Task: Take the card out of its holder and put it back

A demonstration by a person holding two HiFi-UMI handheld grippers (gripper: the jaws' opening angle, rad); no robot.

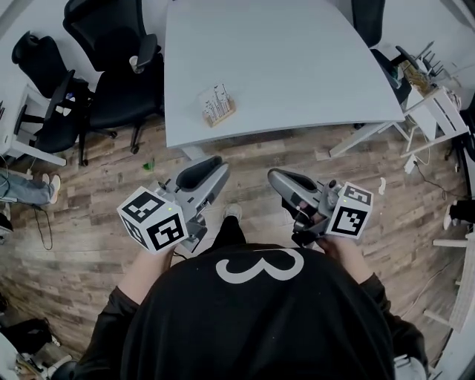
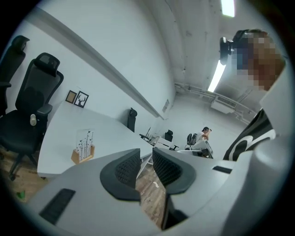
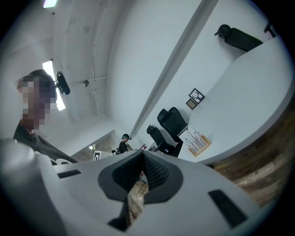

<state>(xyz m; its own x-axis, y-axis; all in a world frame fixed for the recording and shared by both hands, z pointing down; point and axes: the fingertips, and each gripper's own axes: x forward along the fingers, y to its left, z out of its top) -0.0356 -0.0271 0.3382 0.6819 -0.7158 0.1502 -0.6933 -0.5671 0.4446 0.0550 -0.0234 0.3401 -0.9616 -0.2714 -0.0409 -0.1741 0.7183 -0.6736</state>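
A white card with dark printing point(image 1: 215, 100) stands upright in a small wooden holder point(image 1: 221, 115) near the front left edge of the white table point(image 1: 297, 67). Both grippers hang over the wooden floor, short of the table's edge and apart from the card. My left gripper point(image 1: 215, 169) has its jaws slightly apart with nothing between them. My right gripper point(image 1: 276, 177) has its tips together and holds nothing. From the left gripper point(image 2: 146, 154) the card point(image 2: 85, 140) shows at the left. From the right gripper point(image 3: 142, 159) the card point(image 3: 197, 140) is far off at the right.
Black office chairs point(image 1: 111, 67) stand left of the table. White racks and cluttered furniture point(image 1: 438, 111) stand at the right. Another black chair point(image 1: 369, 18) is at the table's far side. My shoe point(image 1: 232, 211) is on the floor between the grippers.
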